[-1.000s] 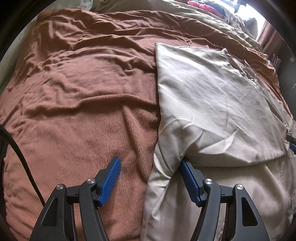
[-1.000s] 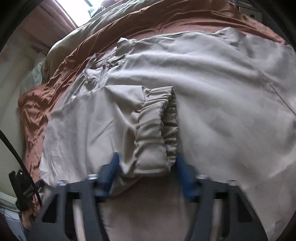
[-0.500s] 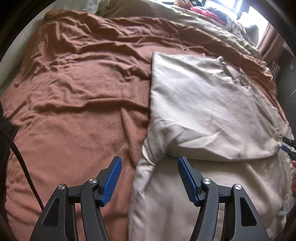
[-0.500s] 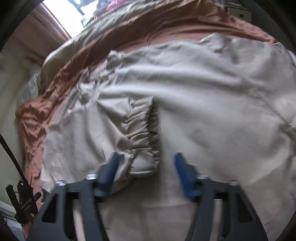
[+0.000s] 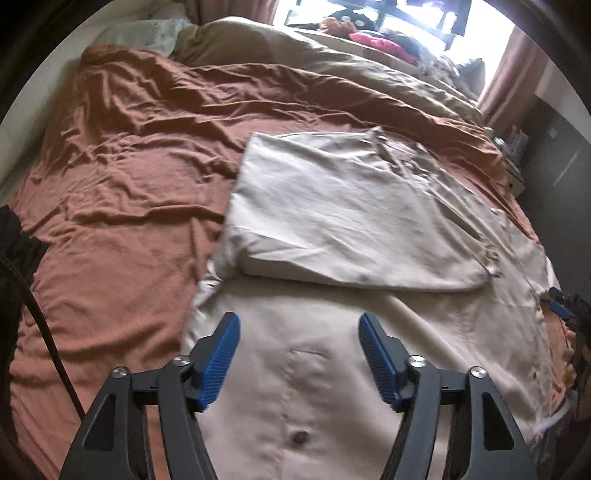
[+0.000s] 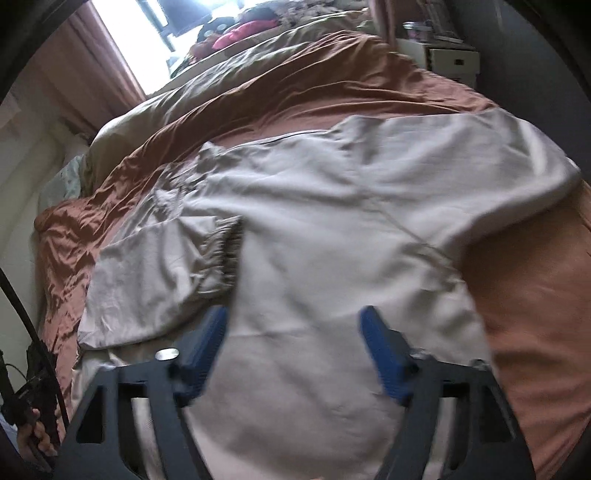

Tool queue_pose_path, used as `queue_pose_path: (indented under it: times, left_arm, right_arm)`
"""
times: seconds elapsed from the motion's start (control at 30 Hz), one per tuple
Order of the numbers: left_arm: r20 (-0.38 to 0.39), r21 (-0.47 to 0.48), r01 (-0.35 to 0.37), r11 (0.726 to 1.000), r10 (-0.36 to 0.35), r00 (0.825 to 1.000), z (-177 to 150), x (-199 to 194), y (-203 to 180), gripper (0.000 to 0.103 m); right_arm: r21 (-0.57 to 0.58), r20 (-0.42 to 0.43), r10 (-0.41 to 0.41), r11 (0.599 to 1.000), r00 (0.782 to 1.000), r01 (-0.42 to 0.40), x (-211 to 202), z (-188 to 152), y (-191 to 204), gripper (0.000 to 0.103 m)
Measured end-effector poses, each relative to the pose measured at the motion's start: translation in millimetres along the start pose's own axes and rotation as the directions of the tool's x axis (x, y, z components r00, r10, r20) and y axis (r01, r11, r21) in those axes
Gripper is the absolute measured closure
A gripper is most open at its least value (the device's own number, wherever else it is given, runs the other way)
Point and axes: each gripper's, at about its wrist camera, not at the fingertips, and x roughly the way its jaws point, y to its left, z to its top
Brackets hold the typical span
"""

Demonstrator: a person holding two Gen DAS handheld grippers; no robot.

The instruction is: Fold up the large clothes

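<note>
A large beige jacket [image 5: 332,387] lies spread on a rust-brown bedspread [image 5: 122,177]. One sleeve [image 5: 343,218] is folded across its body; its elastic cuff [image 6: 221,254] shows in the right wrist view. My left gripper [image 5: 299,354] is open and empty, above the jacket's body near a snap button [image 5: 298,436]. My right gripper [image 6: 293,339] is open and empty, above the jacket [image 6: 332,229], just right of the cuff. The right gripper also shows at the right edge of the left wrist view [image 5: 565,306].
An olive duvet [image 5: 332,55] and pillows [image 5: 147,29] lie at the far end of the bed. Red clothes [image 6: 243,31] lie by the window. A white cabinet [image 6: 447,59] stands at the bed's far right. Bare bedspread [image 6: 535,314] lies right of the jacket.
Both grippers have pulled back and up from the jacket. The right one let go of the sleeve cuff, which now lies on the jacket's body. More of the bed is in view.
</note>
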Motion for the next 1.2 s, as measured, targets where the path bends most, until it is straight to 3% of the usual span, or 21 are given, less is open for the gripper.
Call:
queue_pose_path:
  times: [0.13, 0.23, 0.57, 0.87, 1.07, 1.2]
  left_arm:
    - [0.049, 0.008, 0.031, 0.999, -0.031, 0.998, -3, -18, -22, 0.011]
    - [0.08, 0.015, 0.047, 0.999, -0.049, 0.996, -3, -28, -41, 0.005]
    - [0.093, 0.058, 0.096, 0.994, -0.101, 0.991, 2, -32, -103, 0.004]
    - [0.072, 0.147, 0.107, 0.983, -0.118, 0.99, 4, 0, -153, 0.004]
    - [0.025, 0.187, 0.126, 0.974, -0.133, 0.991, 5, 44, -177, 0.004]
    - [0.003, 0.2, 0.118, 0.973, -0.121, 0.993, 8, 72, -181, 0.005]
  right_arm:
    - [0.011, 0.031, -0.031, 0.999, 0.999, 0.031, -26, -5, -22, 0.018]
    - [0.018, 0.044, -0.038, 0.999, 0.998, 0.037, -42, -8, -36, 0.018]
    - [0.061, 0.095, -0.033, 0.998, 0.995, 0.027, -73, -10, -96, 0.018]
    - [0.174, 0.112, -0.051, 0.984, 0.992, 0.03, -68, -2, -161, 0.018]
    - [0.262, 0.112, -0.056, 0.965, 0.992, 0.025, -48, 13, -194, 0.038]
    - [0.289, 0.116, -0.057, 0.957, 0.992, 0.021, -34, 22, -206, 0.044]
